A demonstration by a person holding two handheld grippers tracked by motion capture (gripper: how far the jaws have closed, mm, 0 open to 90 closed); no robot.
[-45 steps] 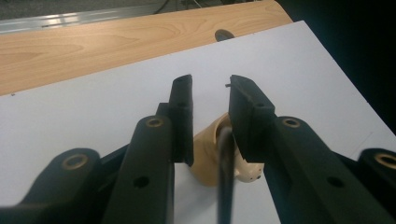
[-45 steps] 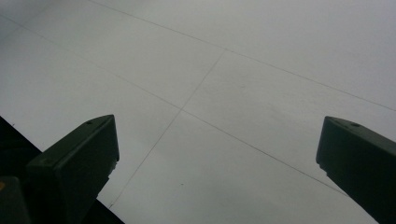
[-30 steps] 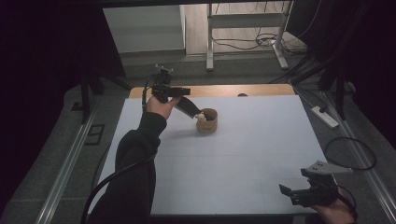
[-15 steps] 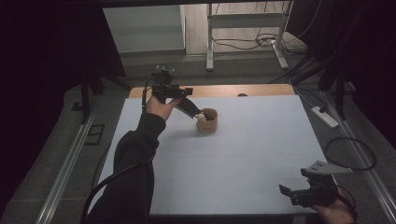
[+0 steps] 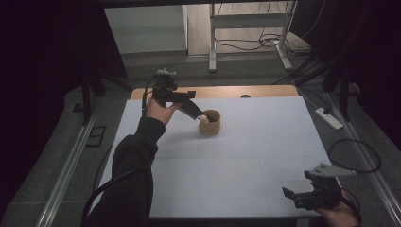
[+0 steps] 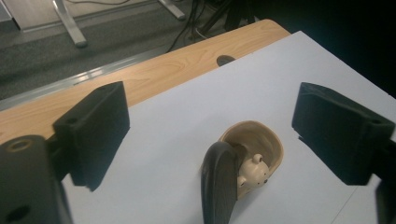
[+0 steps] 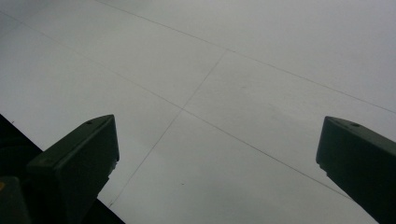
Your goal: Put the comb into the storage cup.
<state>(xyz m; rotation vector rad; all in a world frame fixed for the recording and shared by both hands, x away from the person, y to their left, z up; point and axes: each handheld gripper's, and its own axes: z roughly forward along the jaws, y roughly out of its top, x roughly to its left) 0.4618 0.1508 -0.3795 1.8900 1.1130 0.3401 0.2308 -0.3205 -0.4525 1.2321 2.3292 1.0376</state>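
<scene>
Just below and ahead of the left gripper (image 6: 212, 135) sits the cup (image 6: 259, 144), a small round tan vessel with a smooth, matte, wood-like wall and a hollow inside. In the left gripper view it lies low between the two black jaws but beyond their tips, touching neither pad; the jaws have just been opening and now stand wide, with nothing pressed between them. A pale cream figurine (image 6: 252, 173) with tiny dark dots, rounded like a little animal, rests at the cup's near rim. A dark, smooth, curved piece (image 6: 219, 186), shaped like a spoon bowl or lid on edge, stands just in front of the cup and hides part of its wall.

From the high view the left gripper (image 5: 191, 108) slants down toward the cup (image 5: 210, 123), its tips just beside the rim, on the far left part of the white sheet (image 5: 265, 156). That sheet is flat and matte, crossed by faint seams, and covers a light wooden table (image 5: 236, 91) whose grained edge shows along the far side.

The right gripper (image 5: 307, 196) hovers at the near right corner, well apart from the cup, its blocky black jaws wide open over bare sheet (image 7: 224, 93).
</scene>
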